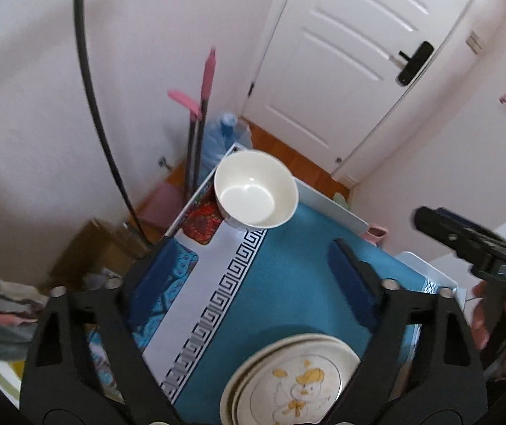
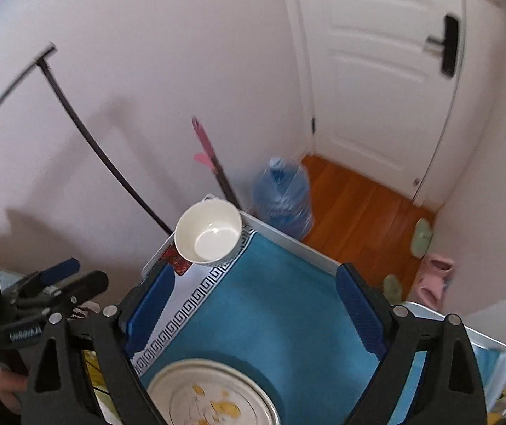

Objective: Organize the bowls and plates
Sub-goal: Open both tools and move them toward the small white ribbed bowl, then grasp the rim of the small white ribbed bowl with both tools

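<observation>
**Both claws open above the counter**

Left claw (image 1: 253, 269): jaws spread wide, nothing between the blue pads (image 1: 350, 283), pointing steeply down over the counter's (image 1: 288, 283) middle. Right claw (image 2: 253, 315): likewise spread and empty, tilted down beside it. Each is gripped from below by a hand (image 1: 500, 329), partly visible at the frame edge.

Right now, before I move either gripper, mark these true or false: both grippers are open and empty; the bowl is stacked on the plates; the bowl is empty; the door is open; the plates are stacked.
1. Left gripper and right gripper open, empty: true.
2. Bowl on the plates: false; it sits apart, at the table's far corner.
3. Bowl empty: true.
4. Door open: false; it is shut.
5. Plates stacked: true.
</observation>
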Available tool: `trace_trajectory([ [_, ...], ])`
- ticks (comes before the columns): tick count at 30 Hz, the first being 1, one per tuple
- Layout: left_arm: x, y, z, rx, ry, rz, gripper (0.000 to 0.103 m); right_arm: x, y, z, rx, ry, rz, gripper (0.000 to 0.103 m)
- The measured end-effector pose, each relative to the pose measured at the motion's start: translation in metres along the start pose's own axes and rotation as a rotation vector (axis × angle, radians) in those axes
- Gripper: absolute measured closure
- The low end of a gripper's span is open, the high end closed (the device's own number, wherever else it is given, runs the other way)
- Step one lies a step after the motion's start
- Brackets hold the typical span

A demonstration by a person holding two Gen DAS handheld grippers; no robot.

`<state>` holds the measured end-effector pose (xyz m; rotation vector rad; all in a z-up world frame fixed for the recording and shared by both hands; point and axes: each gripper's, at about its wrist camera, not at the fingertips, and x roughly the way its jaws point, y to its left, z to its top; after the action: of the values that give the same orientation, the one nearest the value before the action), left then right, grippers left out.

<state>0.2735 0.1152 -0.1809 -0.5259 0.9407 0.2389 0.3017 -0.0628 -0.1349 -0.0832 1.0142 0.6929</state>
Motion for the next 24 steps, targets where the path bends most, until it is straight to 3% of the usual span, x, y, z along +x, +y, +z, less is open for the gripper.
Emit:
trace_trajectory([
  [3,0.042,0.019,0.011,-0.046,0.063,-0.031,0.043,0.054,0.0,0.01,0.03,0.079,0.035,0.013],
  [7,0.092,0.032,0.016,-0.076,0.146,-0.067,0.059,0.116,0.0,0.011,0.063,0.165,0.078,0.036],
  [15,0.146,0.043,0.028,-0.1,0.213,-0.095,0.068,0.183,0.005,0.015,0.08,0.26,0.094,0.052],
  [18,0.158,0.045,0.032,-0.101,0.221,-0.096,0.073,0.197,0.005,0.017,0.075,0.284,0.103,0.071],
  [21,0.169,0.051,0.037,-0.107,0.232,-0.074,0.081,0.206,0.003,0.016,0.075,0.302,0.107,0.072],
  [24,0.173,0.054,0.038,-0.111,0.231,-0.084,0.082,0.216,0.002,0.018,0.08,0.302,0.114,0.083],
])
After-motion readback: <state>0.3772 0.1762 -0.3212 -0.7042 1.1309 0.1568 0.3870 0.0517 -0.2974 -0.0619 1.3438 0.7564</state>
